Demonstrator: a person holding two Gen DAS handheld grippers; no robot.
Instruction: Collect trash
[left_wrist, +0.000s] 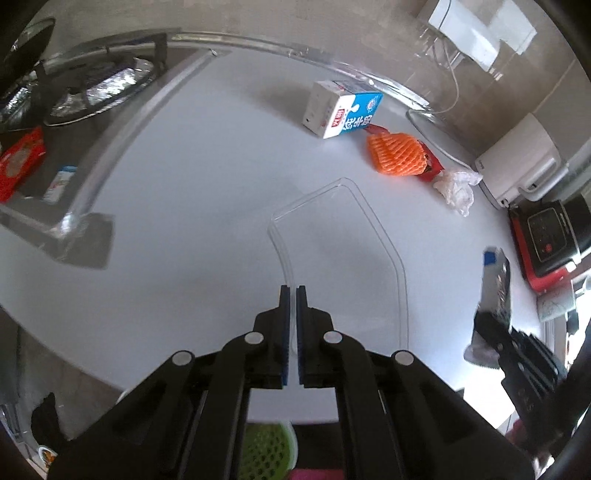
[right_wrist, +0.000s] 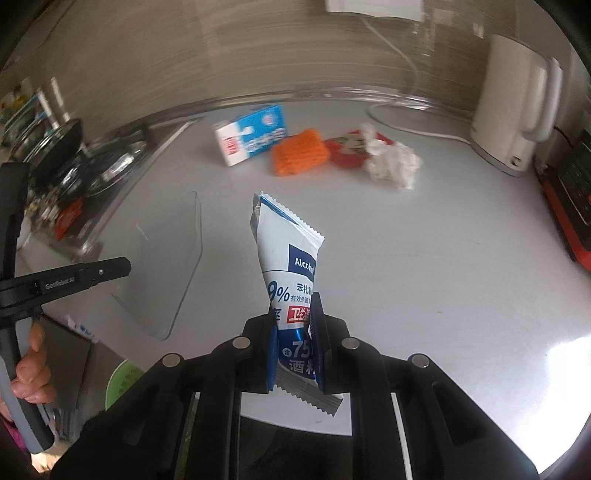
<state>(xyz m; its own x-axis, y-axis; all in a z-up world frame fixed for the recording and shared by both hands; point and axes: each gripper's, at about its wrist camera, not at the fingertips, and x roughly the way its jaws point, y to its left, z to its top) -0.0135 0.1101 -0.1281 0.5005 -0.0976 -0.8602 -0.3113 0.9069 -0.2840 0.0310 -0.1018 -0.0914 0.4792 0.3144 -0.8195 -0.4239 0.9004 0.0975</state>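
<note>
The right tongs grasp an alcohol wipe packet upright above the table. The left tongs are clenched on the rim of a clear plastic tray. A milk carton, orange foam net and crumpled tissue lie near the table's back edge.

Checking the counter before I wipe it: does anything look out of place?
Yes. A milk carton lies on its side on the counter, with orange foam netting, a red wrapper and crumpled tissue scattered beside it.
</note>
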